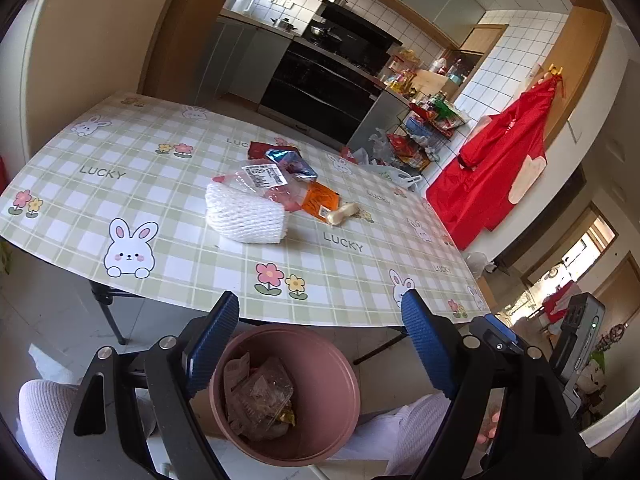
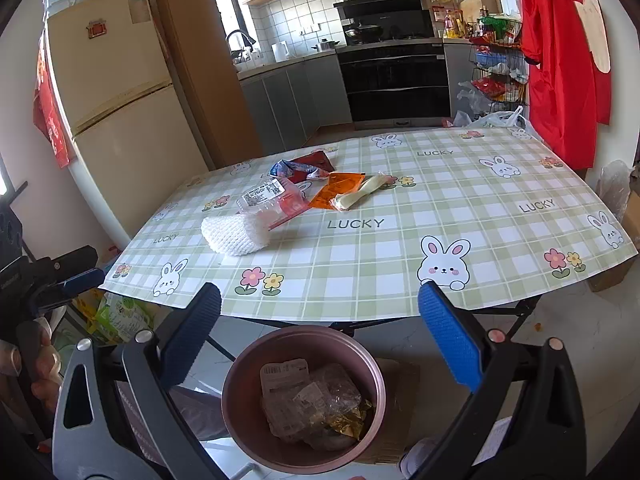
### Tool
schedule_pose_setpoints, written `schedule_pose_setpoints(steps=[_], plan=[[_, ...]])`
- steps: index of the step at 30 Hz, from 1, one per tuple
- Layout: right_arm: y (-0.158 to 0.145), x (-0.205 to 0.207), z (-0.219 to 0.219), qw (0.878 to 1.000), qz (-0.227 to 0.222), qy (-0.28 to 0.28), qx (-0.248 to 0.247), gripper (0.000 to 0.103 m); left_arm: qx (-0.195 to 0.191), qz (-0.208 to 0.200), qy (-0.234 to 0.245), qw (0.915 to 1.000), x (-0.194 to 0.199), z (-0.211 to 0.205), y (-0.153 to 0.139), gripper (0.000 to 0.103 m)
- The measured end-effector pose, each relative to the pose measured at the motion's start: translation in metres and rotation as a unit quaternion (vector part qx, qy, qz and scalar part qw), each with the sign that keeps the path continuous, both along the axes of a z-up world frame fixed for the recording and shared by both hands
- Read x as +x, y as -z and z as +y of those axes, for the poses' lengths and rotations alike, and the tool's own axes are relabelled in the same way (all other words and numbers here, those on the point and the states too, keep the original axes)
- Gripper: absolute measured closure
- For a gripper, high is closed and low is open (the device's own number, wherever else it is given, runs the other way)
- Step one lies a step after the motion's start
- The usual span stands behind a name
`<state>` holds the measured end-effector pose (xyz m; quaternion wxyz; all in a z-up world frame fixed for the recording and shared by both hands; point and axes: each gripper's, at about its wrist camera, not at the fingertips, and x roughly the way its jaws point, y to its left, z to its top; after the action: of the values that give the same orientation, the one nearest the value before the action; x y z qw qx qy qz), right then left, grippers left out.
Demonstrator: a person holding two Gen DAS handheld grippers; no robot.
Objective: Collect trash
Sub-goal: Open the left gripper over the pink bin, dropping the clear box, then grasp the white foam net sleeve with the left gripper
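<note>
A pink bin (image 1: 332,392) (image 2: 304,344) stands on the floor before the table and holds crumpled clear wrappers (image 1: 260,396) (image 2: 312,400). My left gripper (image 1: 320,312) hangs open above it with nothing between its fingers. My right gripper (image 2: 320,300) is also open and empty over the bin. On the checked table (image 1: 120,168) (image 2: 480,216) lie a white foam net (image 1: 244,216) (image 2: 236,234), a clear labelled bag (image 1: 268,178) (image 2: 272,200), an orange packet (image 1: 322,200) (image 2: 336,190), a cream wrapper (image 1: 340,214) (image 2: 358,194), a blue foil wrapper (image 1: 292,162) (image 2: 296,169) and a red packet (image 1: 260,148) (image 2: 316,160).
A fridge (image 2: 116,92) stands left of the table. A red garment (image 1: 492,168) (image 2: 560,60) hangs to the right, with a wire rack (image 2: 496,76) of packets and the black oven (image 2: 396,80) behind. The person's white-trousered knees (image 1: 40,408) flank the bin.
</note>
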<state>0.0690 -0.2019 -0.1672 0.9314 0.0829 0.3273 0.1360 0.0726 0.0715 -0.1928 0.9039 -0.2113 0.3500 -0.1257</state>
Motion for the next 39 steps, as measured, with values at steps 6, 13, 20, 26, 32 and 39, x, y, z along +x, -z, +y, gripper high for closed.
schedule_pose_setpoints(steps=[6, 13, 20, 26, 32, 39], plan=[[-0.002, 0.013, 0.0, 0.999, 0.003, 0.0, -0.036, 0.006, 0.014, 0.001, -0.025, 0.9996, 0.01, 0.02, 0.003, 0.022], [-0.002, 0.048, -0.013, 1.0, 0.012, 0.012, -0.021, 0.005, -0.013, 0.044, -0.055, 0.9974, 0.054, 0.037, 0.025, 0.022], [0.012, 0.084, -0.021, 0.999, 0.025, 0.022, -0.023, 0.005, -0.125, 0.105, -0.15, 0.9752, 0.128, 0.06, 0.056, 0.022], [0.026, 0.112, -0.033, 0.998, 0.05, 0.03, -0.017, 0.005, -0.186, 0.154, -0.196, 0.9503, 0.183, 0.053, 0.083, 0.022], [0.037, 0.129, -0.045, 0.997, 0.069, 0.029, -0.017, 0.005, -0.231, 0.2, -0.236, 0.9221, 0.208, 0.048, 0.126, 0.022], [0.048, 0.148, -0.04, 0.995, 0.087, 0.007, -0.056, 0.006, -0.232, 0.22, -0.236, 0.9175, 0.224, 0.046, 0.15, 0.024]])
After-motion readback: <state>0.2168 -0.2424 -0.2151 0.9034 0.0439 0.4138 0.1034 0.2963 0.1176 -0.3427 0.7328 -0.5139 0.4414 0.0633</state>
